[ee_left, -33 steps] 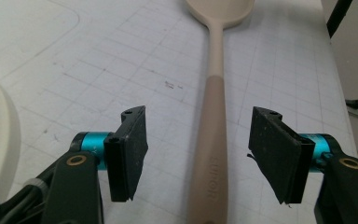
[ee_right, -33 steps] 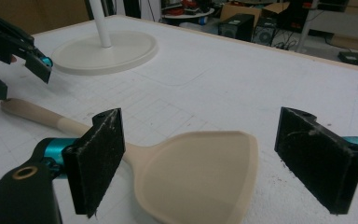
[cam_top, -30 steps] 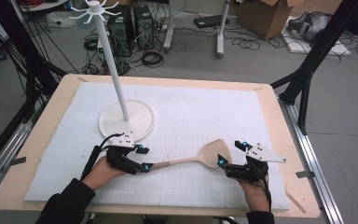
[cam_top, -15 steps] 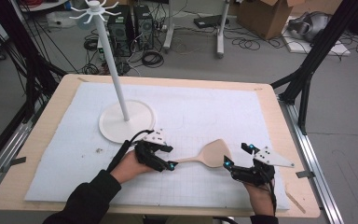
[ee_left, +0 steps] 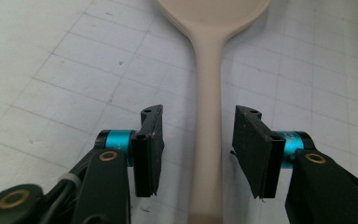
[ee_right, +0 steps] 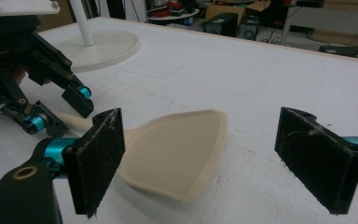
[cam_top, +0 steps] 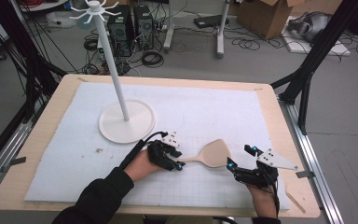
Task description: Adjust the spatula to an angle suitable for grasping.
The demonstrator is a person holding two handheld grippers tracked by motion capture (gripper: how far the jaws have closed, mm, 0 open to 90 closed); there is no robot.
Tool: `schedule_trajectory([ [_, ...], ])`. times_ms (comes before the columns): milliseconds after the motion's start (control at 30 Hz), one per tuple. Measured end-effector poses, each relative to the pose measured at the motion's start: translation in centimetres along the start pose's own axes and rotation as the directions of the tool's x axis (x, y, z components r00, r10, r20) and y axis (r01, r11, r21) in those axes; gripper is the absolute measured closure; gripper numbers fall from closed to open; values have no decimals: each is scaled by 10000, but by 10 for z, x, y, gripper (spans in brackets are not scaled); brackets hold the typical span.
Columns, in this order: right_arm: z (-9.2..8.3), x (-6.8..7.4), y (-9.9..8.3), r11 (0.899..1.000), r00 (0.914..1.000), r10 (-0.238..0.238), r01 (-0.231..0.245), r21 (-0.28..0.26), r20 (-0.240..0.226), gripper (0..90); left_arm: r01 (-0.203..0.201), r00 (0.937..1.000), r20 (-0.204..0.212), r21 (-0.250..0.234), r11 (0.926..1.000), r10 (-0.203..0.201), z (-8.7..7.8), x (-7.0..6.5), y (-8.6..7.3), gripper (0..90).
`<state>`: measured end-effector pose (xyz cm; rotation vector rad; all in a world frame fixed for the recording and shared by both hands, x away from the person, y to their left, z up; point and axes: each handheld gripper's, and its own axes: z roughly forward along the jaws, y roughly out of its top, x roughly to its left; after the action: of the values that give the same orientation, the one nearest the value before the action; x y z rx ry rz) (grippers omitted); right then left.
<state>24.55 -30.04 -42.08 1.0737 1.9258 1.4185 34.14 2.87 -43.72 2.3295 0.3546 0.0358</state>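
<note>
Spatula of pale wood lay flat on the white gridded mat, near the person's edge of the table, its broad blade toward the right and its slim handle running left. From where I stood, the left gripper had come in over the handle's end, and its jaws had just been closing, with the handle between them. In the left gripper view the handle ran straight up the middle between the two black pads, a narrow strip of mat showing on either side, so the pads were not yet pressing on it. The right gripper sat just beside the blade's right edge, its jaws spread wide; in the right gripper view the blade lay on the mat ahead of them, reaching into the gap between the pads without touching either. Farther back on the mat, well apart from both hands, stood a white stand with a round base, a tall pole and hooks at its top.
</note>
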Motion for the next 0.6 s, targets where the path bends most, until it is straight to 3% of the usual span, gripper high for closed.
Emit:
schedule_trajectory([
  [133,0,-1,0,10000,10000,1,0,-33,86,146,-434,9986,285,-44,9990,435,0,-2,0,770],
  [367,-3,-1,2,10000,9999,59,-58,-74,99,147,-1042,9934,488,31,9945,1040,-3,-7,-1,778],
  [467,-4,-2,3,9999,9999,4,-2,-131,145,146,-1655,9833,791,144,9861,1639,-7,-10,-2,778],
  [600,-7,-3,3,9998,9998,61,-58,-208,188,147,-2078,9713,1182,1,9782,2063,-11,-14,-4,778],
])
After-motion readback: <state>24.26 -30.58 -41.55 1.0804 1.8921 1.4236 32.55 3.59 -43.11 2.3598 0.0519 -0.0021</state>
